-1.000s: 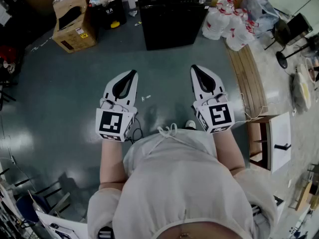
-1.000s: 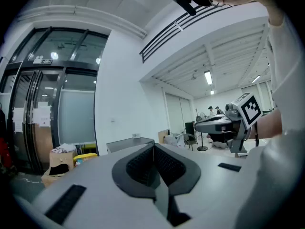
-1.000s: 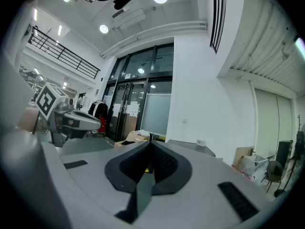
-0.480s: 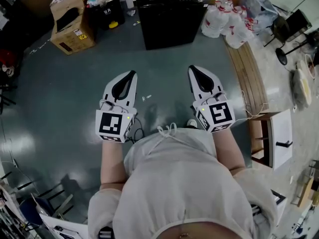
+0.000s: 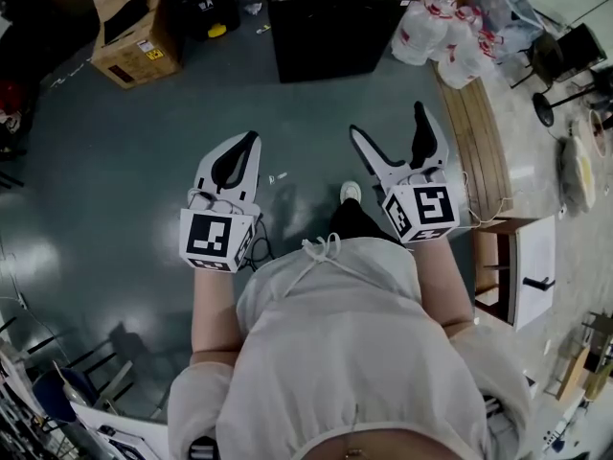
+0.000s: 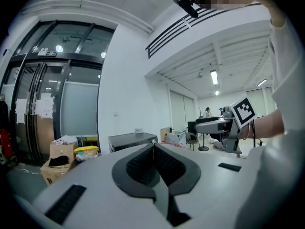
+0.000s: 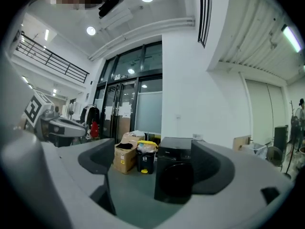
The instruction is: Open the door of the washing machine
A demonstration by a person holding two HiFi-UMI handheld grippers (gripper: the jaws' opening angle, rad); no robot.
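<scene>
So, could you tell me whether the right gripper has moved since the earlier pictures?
Yes: the right gripper has edged toward the wooden slats, its jaws just opening, empty.

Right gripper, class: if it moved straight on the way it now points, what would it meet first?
The right gripper would probably meet the black washing machine, though depth is unclear. Its claw has just been opening, with nothing in it.

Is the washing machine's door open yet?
No, the washing machine shows a flat, shut front with nothing swung out from it.
</scene>
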